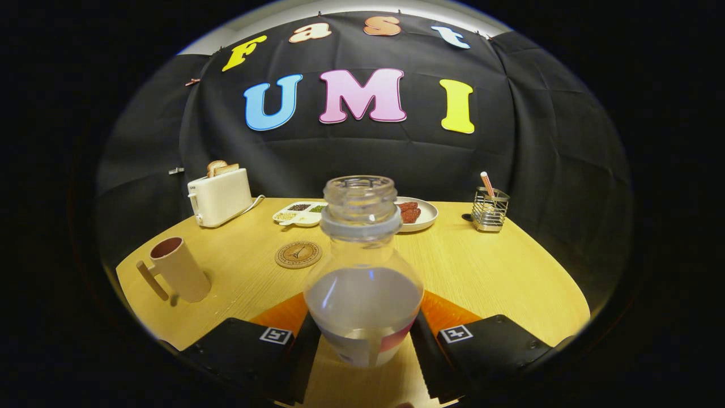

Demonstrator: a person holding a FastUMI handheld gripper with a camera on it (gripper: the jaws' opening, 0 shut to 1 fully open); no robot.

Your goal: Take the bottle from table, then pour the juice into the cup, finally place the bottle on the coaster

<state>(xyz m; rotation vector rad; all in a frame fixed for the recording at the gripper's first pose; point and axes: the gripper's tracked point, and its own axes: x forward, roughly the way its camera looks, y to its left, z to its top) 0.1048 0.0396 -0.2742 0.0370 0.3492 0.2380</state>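
A clear open-necked bottle with pale juice in its lower half stands upright between my fingers. My gripper is shut on the bottle, both fingers pressing its lower sides. It looks lifted slightly off the wooden table. A beige cup with a handle stands ahead to the left of the fingers. A round cork coaster lies flat on the table just beyond the bottle, a little to its left.
A white toaster with bread slices stands at the back left. A divided tray and a plate with red food lie behind the bottle. A wire holder stands at the back right.
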